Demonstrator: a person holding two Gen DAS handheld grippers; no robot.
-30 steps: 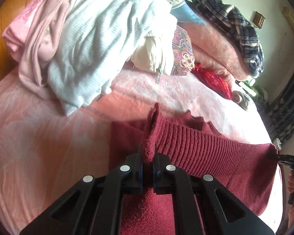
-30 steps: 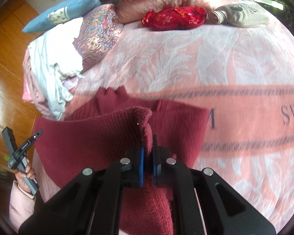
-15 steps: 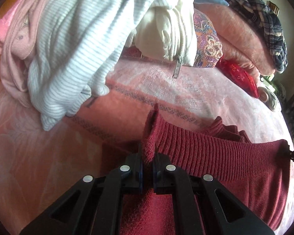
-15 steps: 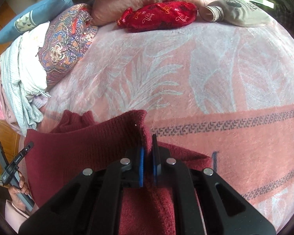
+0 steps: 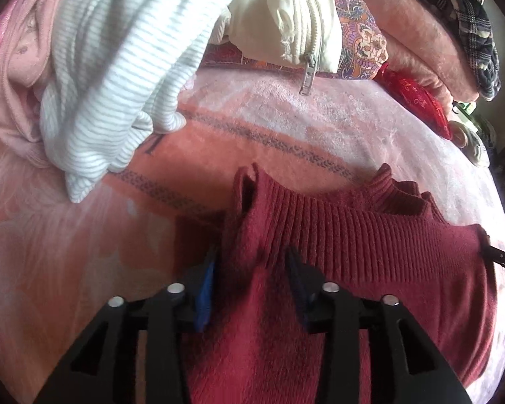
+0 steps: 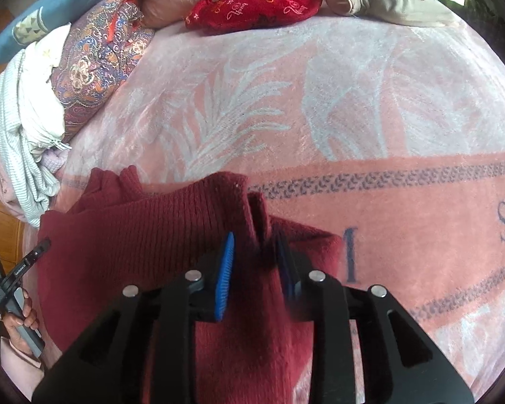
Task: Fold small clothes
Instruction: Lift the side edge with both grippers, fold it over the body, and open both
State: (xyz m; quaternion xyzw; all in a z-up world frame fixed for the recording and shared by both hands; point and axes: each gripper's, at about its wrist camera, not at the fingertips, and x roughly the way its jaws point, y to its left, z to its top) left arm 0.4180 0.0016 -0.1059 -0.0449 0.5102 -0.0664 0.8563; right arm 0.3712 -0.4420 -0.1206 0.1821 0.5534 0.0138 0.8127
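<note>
A dark red knit sweater (image 5: 353, 245) lies folded over on the pink blanket (image 5: 286, 118). Its ribbed hem runs across the fold, and the collar sticks out beyond it. My left gripper (image 5: 250, 269) is open, its jaws apart around the hem's left corner, which stands up between them. My right gripper (image 6: 254, 252) is open too, with the hem's right corner (image 6: 239, 195) loose between its blue pads (image 6: 225, 269). The sweater in the right wrist view (image 6: 134, 242) spreads to the left. The other gripper's tip shows at each view's edge.
A pile of clothes, striped white (image 5: 124, 67) and pink (image 5: 13, 67), sits at the left. A patterned pillow (image 6: 97, 67), a red pouch (image 6: 252, 3), a grey bag (image 6: 394, 3) and folded pink blankets (image 5: 417, 43) lie at the back of the bed.
Both grippers carried the hem forward over the sweater toward the collar, then opened. The hem corners now stand loose between the jaws.
</note>
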